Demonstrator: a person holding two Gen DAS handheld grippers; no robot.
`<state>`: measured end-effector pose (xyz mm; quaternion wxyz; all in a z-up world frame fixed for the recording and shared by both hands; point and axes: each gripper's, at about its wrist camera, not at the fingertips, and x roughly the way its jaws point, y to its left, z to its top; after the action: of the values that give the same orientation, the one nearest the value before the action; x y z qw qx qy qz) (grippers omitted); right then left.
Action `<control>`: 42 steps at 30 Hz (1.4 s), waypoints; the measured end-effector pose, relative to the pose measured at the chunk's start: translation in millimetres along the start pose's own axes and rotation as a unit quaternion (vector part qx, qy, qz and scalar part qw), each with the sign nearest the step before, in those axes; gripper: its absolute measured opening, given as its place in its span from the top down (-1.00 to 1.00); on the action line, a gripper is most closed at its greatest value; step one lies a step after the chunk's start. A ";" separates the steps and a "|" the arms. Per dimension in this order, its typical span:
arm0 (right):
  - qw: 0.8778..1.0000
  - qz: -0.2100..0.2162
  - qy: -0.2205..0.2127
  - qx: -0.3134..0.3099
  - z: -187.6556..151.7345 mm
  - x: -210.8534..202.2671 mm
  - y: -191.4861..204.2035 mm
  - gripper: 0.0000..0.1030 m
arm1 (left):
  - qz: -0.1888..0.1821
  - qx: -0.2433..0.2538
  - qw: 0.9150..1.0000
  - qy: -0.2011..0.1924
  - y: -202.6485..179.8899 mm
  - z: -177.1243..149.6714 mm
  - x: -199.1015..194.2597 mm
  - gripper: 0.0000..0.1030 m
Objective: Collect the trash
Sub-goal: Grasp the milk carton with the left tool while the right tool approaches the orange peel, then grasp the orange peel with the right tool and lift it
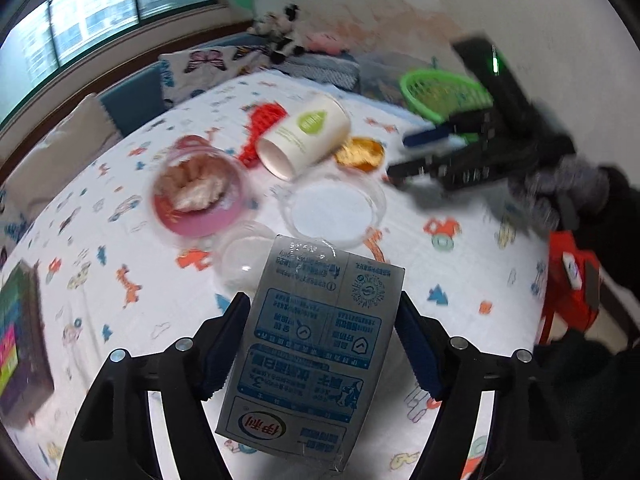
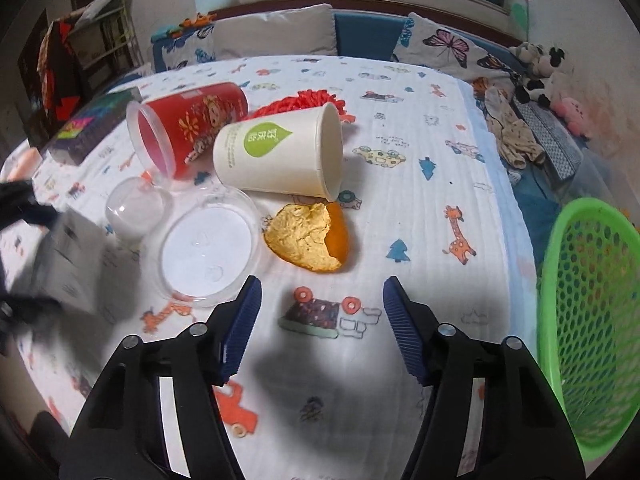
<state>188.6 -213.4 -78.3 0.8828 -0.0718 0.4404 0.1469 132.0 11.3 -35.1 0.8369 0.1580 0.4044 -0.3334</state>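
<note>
Milk carton (image 1: 312, 344) is pinched between the left tongs (image 1: 320, 340), held clear above the counter (image 1: 460, 280), pads on its two side faces about mid-height. We judge it empty: light, thin card walls that dent under a hard squeeze, slightly glossy, so the flat-face pinch suits it. Right tongs (image 2: 320, 328) are spread wide, nothing between them, hovering over bare cloth just short of the gold foil wrapper (image 2: 308, 236).

Remaining trash, as we read it:
- white paper cup (image 2: 280, 156) on its side, light, crushable, will roll; take it across the rim
- red plastic tub (image 2: 188, 128) on its side, touching the cup, stiffer
- clear lid (image 2: 208, 248) lying flat, thin and slick, awkward to get under
- small clear cup (image 2: 136, 208) beside the lid
- foil wrapper: soft, crumpled, easy pinch

Green mesh basket (image 2: 588, 320) sits at the counter's right edge, mouth open. Cloth between wrapper and basket is open room. Both tongs share the middle, so we'd watch for crossing paths
</note>
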 end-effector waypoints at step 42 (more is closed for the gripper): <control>0.989 -0.036 -0.087 0.110 -38.0 -82.6 -73.0 0.30 | -0.065 -0.084 0.992 -0.071 -32.2 95.9 2.2 -0.36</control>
<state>136.4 -308.4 -35.4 0.9248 0.0230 0.3730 0.0710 165.8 -64.3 23.1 0.8503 0.0364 0.3799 -0.3624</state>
